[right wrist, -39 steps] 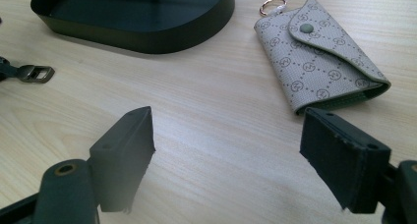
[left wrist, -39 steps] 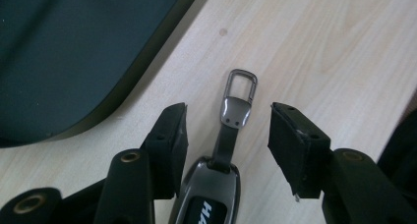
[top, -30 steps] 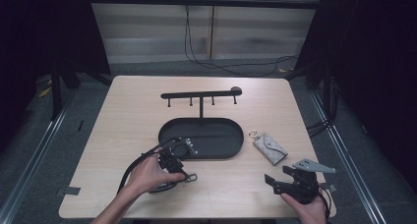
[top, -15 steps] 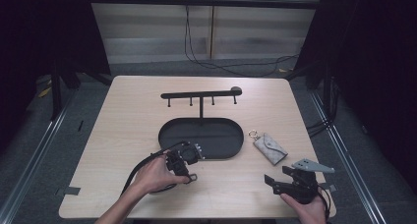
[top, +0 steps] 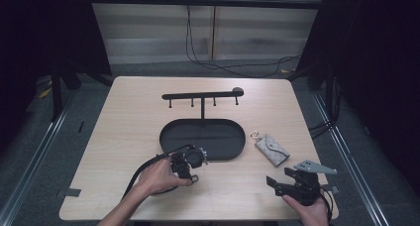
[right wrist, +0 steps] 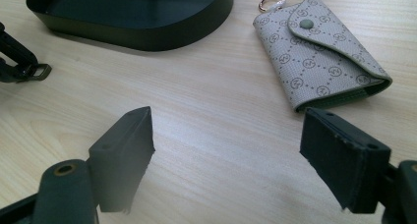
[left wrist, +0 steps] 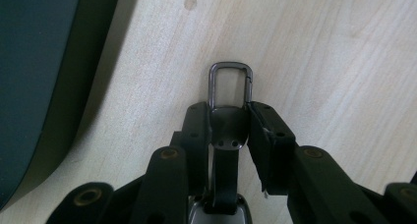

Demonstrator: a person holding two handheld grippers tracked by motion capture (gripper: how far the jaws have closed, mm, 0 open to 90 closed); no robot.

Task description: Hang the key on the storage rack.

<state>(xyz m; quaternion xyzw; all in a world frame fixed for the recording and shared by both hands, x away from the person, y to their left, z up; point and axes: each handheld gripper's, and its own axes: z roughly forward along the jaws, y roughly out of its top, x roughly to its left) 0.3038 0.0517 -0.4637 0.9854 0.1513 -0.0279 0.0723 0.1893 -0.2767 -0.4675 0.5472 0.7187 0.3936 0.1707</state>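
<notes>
Sliding back from the tray (top: 237, 137), the left gripper (left wrist: 229, 117) has just been closing and now pinches a key fob (left wrist: 227, 130) on the table (top: 124, 117); its lower end is hidden. Right gripper (right wrist: 226, 150) gapes, empty.

tray (top: 233, 151) centre | hook rack (top: 202, 95) behind | pouch (top: 272, 149) right
</notes>
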